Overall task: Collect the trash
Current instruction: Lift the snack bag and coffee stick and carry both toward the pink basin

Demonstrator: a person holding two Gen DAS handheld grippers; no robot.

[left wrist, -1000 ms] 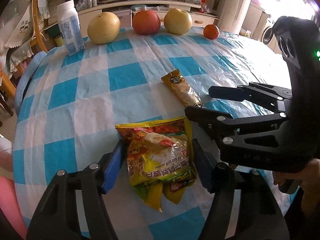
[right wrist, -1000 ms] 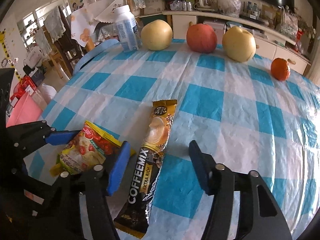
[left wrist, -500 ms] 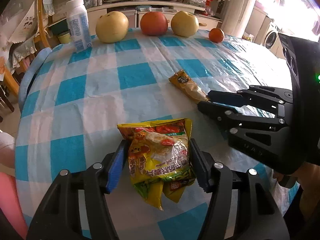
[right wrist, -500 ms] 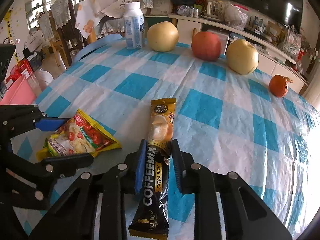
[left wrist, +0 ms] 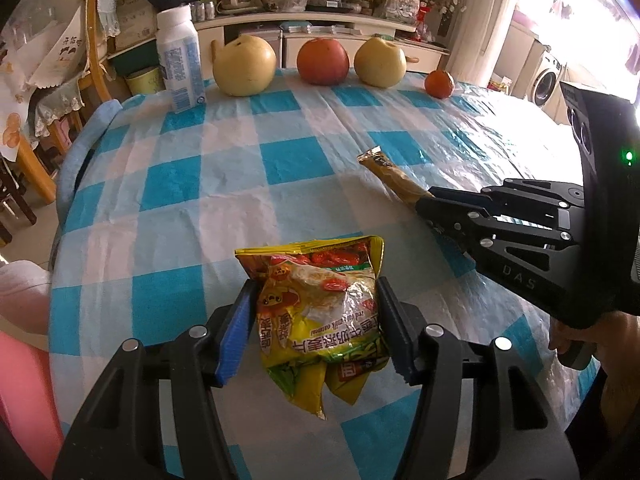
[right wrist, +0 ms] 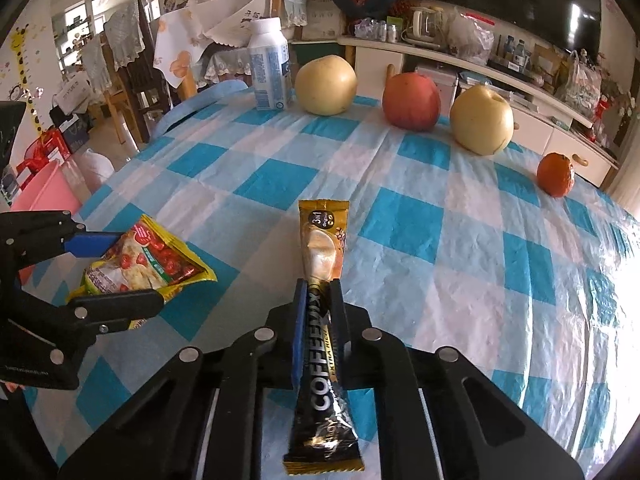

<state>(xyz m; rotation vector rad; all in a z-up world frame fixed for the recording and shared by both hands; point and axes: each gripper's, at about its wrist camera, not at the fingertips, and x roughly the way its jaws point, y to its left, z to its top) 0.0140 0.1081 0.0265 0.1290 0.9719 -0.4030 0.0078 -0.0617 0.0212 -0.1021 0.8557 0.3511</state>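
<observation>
My left gripper (left wrist: 316, 300) is shut on a yellow snack packet (left wrist: 320, 308) with red print, held just above the blue-and-white checked tablecloth (left wrist: 224, 184). The packet also shows in the right wrist view (right wrist: 140, 264), between the left gripper's fingers (right wrist: 96, 242). My right gripper (right wrist: 318, 292) is shut on a long gold-and-black Coffeemix sachet (right wrist: 322, 252), whose far end points at the fruit. In the left wrist view the sachet (left wrist: 394, 178) sticks out of the right gripper (left wrist: 430, 202) at the right.
A white milk bottle (left wrist: 178, 60), two yellow pears (left wrist: 244, 66) (left wrist: 380, 62), a red apple (left wrist: 323, 61) and a small orange (left wrist: 439, 84) stand along the table's far edge. A pink bin (right wrist: 44, 196) and chairs (right wrist: 132, 92) are at the left.
Both grippers have closed: the left on the snack packet, the right on the coffee sachet. Both items have lifted slightly off the table.
</observation>
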